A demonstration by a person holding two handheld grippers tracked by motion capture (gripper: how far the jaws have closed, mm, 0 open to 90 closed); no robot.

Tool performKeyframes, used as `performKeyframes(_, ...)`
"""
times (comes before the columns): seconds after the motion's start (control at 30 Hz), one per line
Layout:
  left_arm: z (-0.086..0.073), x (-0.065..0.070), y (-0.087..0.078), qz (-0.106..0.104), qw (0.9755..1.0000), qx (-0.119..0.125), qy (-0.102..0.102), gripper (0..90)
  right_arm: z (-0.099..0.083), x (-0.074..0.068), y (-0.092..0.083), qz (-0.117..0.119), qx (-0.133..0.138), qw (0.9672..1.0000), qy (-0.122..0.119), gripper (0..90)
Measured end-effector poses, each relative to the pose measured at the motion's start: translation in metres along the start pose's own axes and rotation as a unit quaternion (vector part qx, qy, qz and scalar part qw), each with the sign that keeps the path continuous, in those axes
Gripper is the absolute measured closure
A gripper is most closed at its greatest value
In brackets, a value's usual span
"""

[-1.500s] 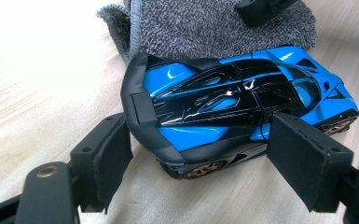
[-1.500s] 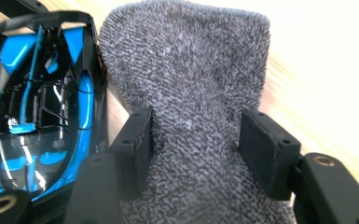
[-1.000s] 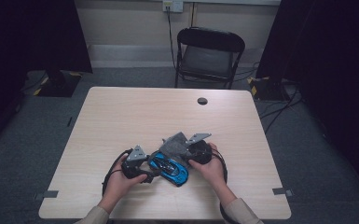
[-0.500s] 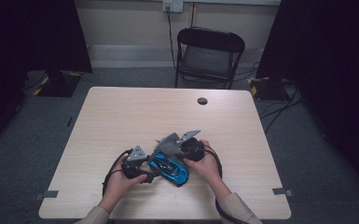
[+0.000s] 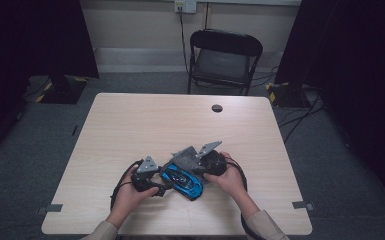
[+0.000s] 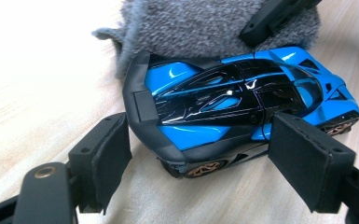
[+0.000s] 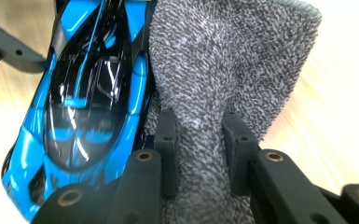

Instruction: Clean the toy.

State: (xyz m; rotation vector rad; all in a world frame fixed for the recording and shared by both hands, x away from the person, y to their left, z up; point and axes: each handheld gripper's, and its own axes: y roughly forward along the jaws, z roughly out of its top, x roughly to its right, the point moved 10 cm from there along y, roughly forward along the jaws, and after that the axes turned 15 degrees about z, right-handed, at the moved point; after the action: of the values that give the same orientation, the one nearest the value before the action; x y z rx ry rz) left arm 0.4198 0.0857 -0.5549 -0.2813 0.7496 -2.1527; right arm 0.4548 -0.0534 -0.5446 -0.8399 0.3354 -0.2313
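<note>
My left gripper [image 6: 200,154] stood wide open, its two padded jaws set either side of the blue and black toy sports car [image 6: 242,100], one near the rear wing, the other by its side; I could not tell whether they touched it. My right gripper [image 7: 198,140] was pinched shut on a fold of grey knitted cloth [image 7: 228,60], which lay against the car's side. The car sat on the wooden table [image 5: 130,125], near my edge. I saw no writing.

Cloth [image 6: 205,28] seemingly against car [image 6: 233,107]
</note>
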Motion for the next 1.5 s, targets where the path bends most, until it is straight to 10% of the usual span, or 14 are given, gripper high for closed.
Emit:
performKeyframes(0.63, 0.0, 0.0, 0.0, 0.003, 1.0, 0.0, 0.001, 21.5, -0.031, -0.016, -0.029, 0.025, 0.006, 0.9995, 0.018, 71.4)
performKeyframes(0.87, 0.0, 0.0, 0.0, 0.004, 1.0, 0.0, -0.002, 22.2, -0.01, 0.001, -0.05, -0.02, 0.072, 0.9964, 0.041, 71.7)
performKeyframes(1.27, -0.001, -0.001, 0.0, 0.002, 1.0, 0.0, -0.002, 22.5, 0.026, 0.012, 0.012, -0.012, 0.05, 0.9984, 0.022, 71.6)
performKeyframes(1.5, -0.002, -0.002, 0.0, 0.001, 0.9999, 0.002, -0.01, 21.7, 0.028, 0.007, 0.019, 0.014, 0.04, 0.999, 0.013, 71.6)
